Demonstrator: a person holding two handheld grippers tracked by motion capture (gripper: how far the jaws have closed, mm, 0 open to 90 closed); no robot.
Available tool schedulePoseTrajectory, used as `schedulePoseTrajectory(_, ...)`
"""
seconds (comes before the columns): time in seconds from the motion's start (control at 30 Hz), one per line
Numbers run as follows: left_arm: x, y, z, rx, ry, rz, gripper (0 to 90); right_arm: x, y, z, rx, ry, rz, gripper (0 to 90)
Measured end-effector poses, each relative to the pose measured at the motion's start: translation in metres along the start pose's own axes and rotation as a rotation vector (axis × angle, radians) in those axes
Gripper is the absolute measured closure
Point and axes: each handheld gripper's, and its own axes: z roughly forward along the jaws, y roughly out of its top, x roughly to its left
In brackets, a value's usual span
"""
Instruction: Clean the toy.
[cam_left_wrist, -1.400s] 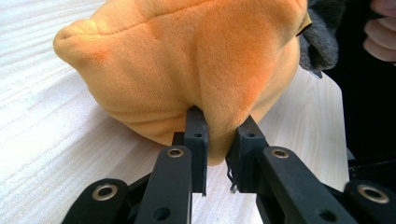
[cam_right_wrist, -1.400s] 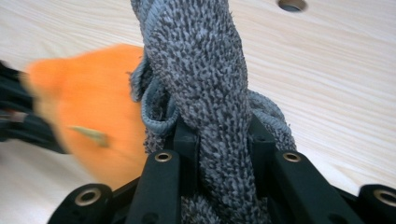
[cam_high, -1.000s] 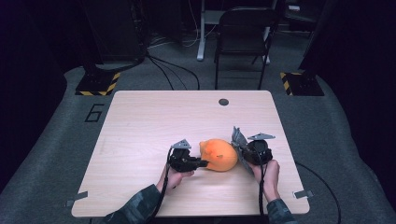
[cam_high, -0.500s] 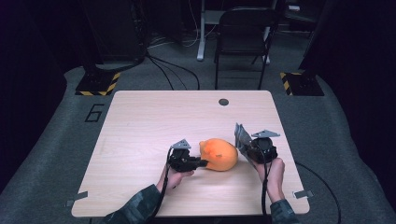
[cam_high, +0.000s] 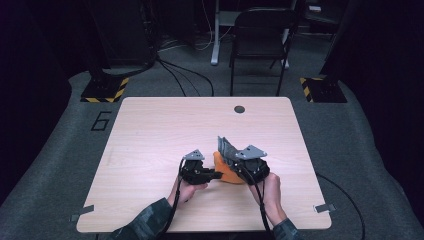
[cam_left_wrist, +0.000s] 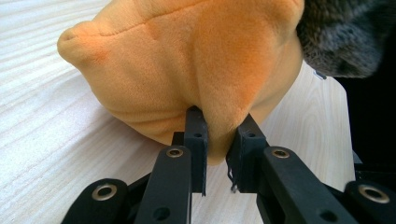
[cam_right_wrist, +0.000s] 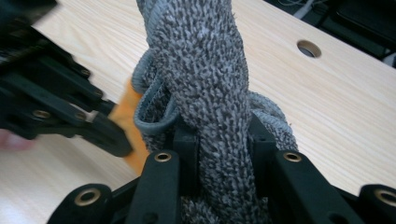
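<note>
A soft orange plush toy with a rounded, stitched body (cam_left_wrist: 187, 70) lies on the pale wooden table (cam_high: 150, 140), between the two grippers. The left gripper (cam_left_wrist: 218, 154) is clamped on a fold of its plush: the two black jaws pinch the fabric between them, and the bulk of the toy swells up and away just beyond the fingertips. In the high view the toy (cam_high: 226, 171) sits directly ahead of the left gripper (cam_high: 216, 175) and close beside the right one.

A grey, nubbly knitted cloth with a hemmed edge (cam_right_wrist: 210, 79) is gripped by the right gripper (cam_right_wrist: 218, 140); its jaws are closed on the bunched fabric, which stands up between them and rises beyond the fingertips. A loop of the hem hangs just to one side of the jaws. From above, the grey cloth (cam_high: 225, 148) sticks up from the right gripper (cam_high: 231, 159), just over the orange toy.

Farther off from both grippers, a round dark hole (cam_high: 239, 109) sits near the table's far edge, and a black folding chair (cam_high: 260, 45) stands on the grey floor beyond it.
</note>
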Motion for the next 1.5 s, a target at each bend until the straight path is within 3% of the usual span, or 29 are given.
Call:
schedulePoseTrajectory(0.13, -0.001, 0.0, 0.0, 0.001, -0.003, -0.005, 79.1, -0.014, -0.005, -0.001, 0.011, -0.025, 0.027, 71.6)
schedulePoseTrajectory(0.33, -0.002, 0.0, 0.001, -0.002, -0.001, -0.002, 79.1, -0.044, -0.025, 0.007, 0.064, -0.069, 0.114, 71.5)
schedulePoseTrajectory(0.5, -0.001, 0.0, 0.001, -0.004, -0.006, -0.008, 79.1, -0.059, -0.037, 0.018, 0.113, -0.103, 0.168, 71.4)
schedulePoseTrajectory(0.73, -0.001, 0.0, 0.0, -0.005, -0.005, -0.014, 79.2, -0.072, -0.053, 0.035, 0.179, -0.124, 0.203, 71.1)
schedulePoseTrajectory(0.77, 0.0, 0.0, 0.0, -0.004, -0.008, -0.016, 79.1, -0.075, -0.06, 0.044, 0.224, -0.14, 0.216, 70.6)
schedulePoseTrajectory(0.9, 0.0, -0.001, 0.0, -0.007, -0.004, -0.019, 79.1, -0.079, -0.074, 0.059, 0.301, -0.141, 0.23, 70.7)
schedulePoseTrajectory(1.0, 0.001, -0.001, 0.0, -0.007, -0.008, -0.016, 79.1, -0.081, -0.073, 0.057, 0.294, -0.143, 0.236, 71.4)
schedulePoseTrajectory(1.03, 0.001, -0.001, 0.0, -0.008, -0.006, -0.02, 79.1, -0.083, -0.065, 0.047, 0.239, -0.146, 0.235, 71.7)
schedulePoseTrajectory(1.17, 0.001, -0.001, 0.0, -0.009, -0.006, -0.02, 79.0, -0.078, -0.039, 0.011, 0.105, -0.135, 0.241, 71.7)
schedulePoseTrajectory(1.3, 0.002, -0.001, 0.0, -0.01, -0.003, -0.009, 78.9, -0.052, -0.011, -0.021, -0.009, -0.087, 0.174, 71.7)
schedulePoseTrajectory(1.4, 0.001, -0.001, 0.0, -0.015, 0.013, -0.027, 78.8, -0.03, -0.003, -0.018, 0.002, -0.071, 0.101, 71.6)
schedulePoseTrajectory(1.5, 0.003, -0.002, 0.0, -0.006, 0.018, -0.009, 78.6, -0.016, -0.008, 0.002, 0.057, -0.068, 0.091, 71.9)
